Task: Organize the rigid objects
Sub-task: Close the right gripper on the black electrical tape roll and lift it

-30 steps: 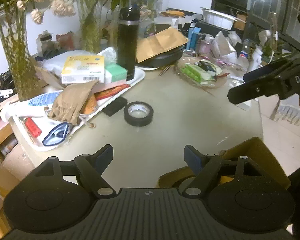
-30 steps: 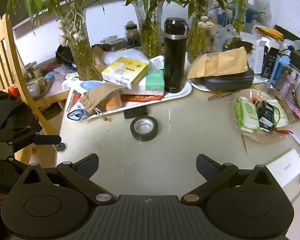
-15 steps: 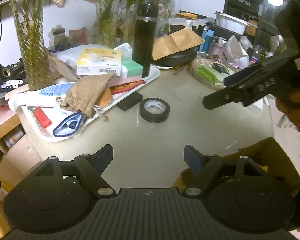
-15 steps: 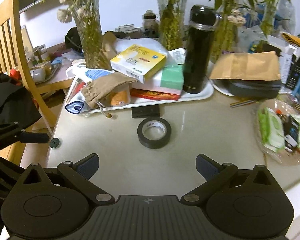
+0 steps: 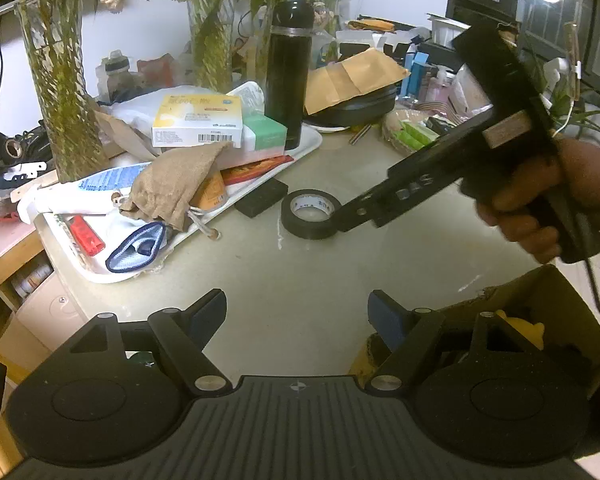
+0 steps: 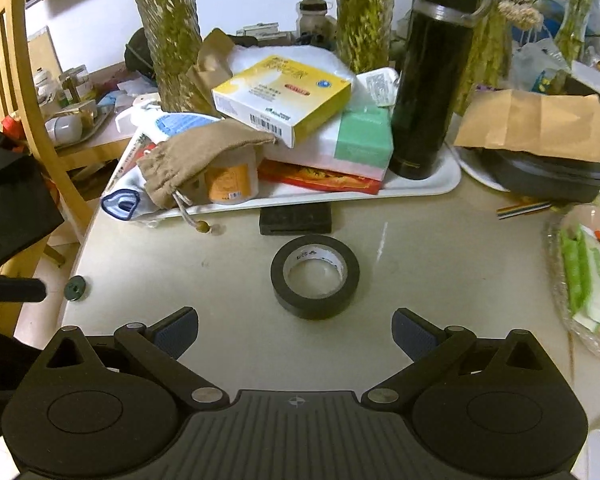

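Holding our right gripper tilted down at the table, we have its jaws spread wide with nothing between them. The black tape roll lies flat on the tabletop just ahead of the fingertips, about centred on the gap and slightly toward the right finger, not touched by either pad. Beyond the roll sits a small black block, and past that a white tray crowded with a black flask, a yellow box and a tan drawstring pouch.

Our left gripper also stands spread and empty, well back from the roll. From its camera we see our right hand gripping the other tool's handle, with that tool's finger overlapping the roll's right edge; we cannot tell whether it touches.
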The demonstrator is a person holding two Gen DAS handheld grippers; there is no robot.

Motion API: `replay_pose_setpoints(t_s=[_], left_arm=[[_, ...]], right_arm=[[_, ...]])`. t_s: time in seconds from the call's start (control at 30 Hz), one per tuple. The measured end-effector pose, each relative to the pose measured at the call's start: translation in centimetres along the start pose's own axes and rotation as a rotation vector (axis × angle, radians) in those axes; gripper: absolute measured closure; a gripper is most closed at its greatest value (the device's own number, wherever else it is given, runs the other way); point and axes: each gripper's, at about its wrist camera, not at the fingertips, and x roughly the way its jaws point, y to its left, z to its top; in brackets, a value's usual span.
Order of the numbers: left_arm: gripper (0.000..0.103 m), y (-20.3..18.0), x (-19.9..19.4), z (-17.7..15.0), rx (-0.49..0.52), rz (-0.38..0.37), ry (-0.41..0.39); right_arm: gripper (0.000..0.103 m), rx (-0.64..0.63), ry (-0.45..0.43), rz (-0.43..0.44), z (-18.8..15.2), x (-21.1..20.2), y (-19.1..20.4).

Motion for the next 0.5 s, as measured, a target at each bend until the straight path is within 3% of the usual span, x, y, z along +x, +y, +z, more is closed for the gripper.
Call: replay_pose_setpoints(t_s=[0.5], left_arm=[[0.025, 0.0, 0.7, 0.4, -0.019, 0.001, 0.034]], right_arm=[[0.011, 0.01, 0.038, -0.006, 1.6, 6.8, -0.8]])
